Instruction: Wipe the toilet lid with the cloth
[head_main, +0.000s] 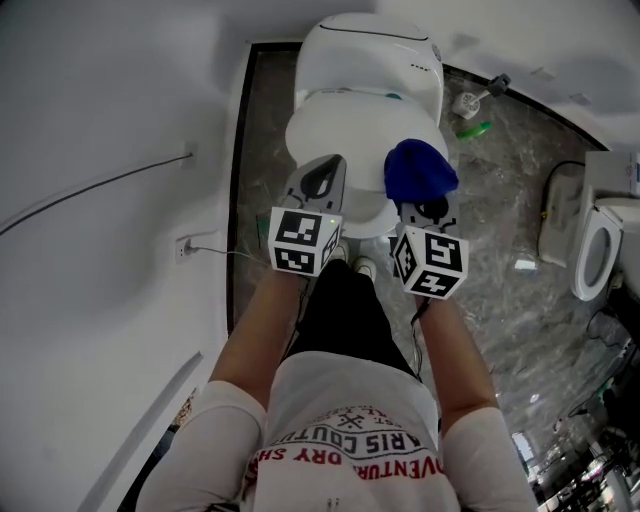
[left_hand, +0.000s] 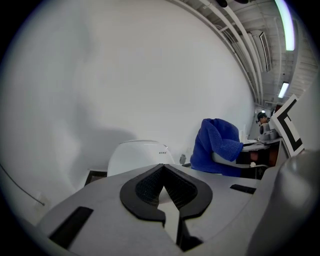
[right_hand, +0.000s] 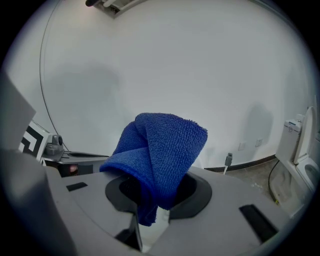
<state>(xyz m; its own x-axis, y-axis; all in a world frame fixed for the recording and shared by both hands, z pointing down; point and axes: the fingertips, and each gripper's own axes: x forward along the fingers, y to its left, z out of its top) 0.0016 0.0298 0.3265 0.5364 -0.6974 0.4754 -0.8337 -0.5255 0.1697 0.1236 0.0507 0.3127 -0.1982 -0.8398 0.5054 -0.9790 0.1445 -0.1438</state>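
Observation:
The white toilet stands in front of me with its lid (head_main: 335, 125) down and its tank (head_main: 372, 52) behind. A blue cloth (head_main: 419, 170) bunches up out of my right gripper (head_main: 428, 207), which is shut on it and held over the lid's right front edge. In the right gripper view the folded cloth (right_hand: 162, 150) fills the space between the jaws. My left gripper (head_main: 318, 176) hovers over the lid's front left, shut with nothing in it. The left gripper view shows its black pads (left_hand: 145, 192) meeting, the toilet (left_hand: 137, 152) beyond and the cloth (left_hand: 215, 145) to the right.
A white wall (head_main: 110, 200) with a socket and cable (head_main: 186, 246) runs close on the left. A toilet brush (head_main: 470, 100) and a green item (head_main: 475, 128) lie on the marble floor to the right. A second toilet (head_main: 598, 245) stands far right. The person's shoes (head_main: 352, 262) are at the bowl's foot.

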